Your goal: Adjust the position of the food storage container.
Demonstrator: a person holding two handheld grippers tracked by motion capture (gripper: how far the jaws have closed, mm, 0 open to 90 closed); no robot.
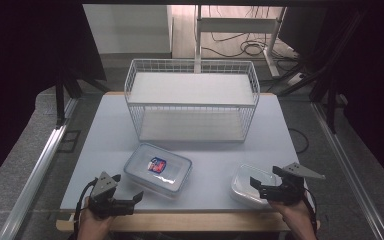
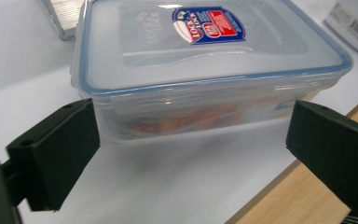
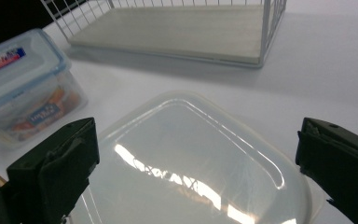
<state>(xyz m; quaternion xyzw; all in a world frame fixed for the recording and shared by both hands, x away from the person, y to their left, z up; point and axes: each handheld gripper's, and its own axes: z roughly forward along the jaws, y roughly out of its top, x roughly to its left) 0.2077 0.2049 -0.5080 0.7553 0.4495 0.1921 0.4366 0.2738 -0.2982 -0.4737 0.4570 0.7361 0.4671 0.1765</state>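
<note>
Approach step: the left gripper point(image 1: 121, 196), fingers open, faces the lidded box point(image 1: 158, 169) at table point(image 1: 105, 130) centre, six o'clock. The right gripper point(image 1: 268, 184), fingers open, hovers over the tub point(image 1: 245, 184) at four o'clock. Next, I judge, each closes squarely.

Counter point(image 1: 105, 130): white top, wooden strip along near edge | Far centre: white wire basket point(image 1: 192, 100) standing on it | Near, left of centre: clear lidded container point(image 1: 158, 169) with blue seal and label, contents inside | Near right: clear plastic container point(image 1: 245, 184) with domed lid, close to the edge
</note>
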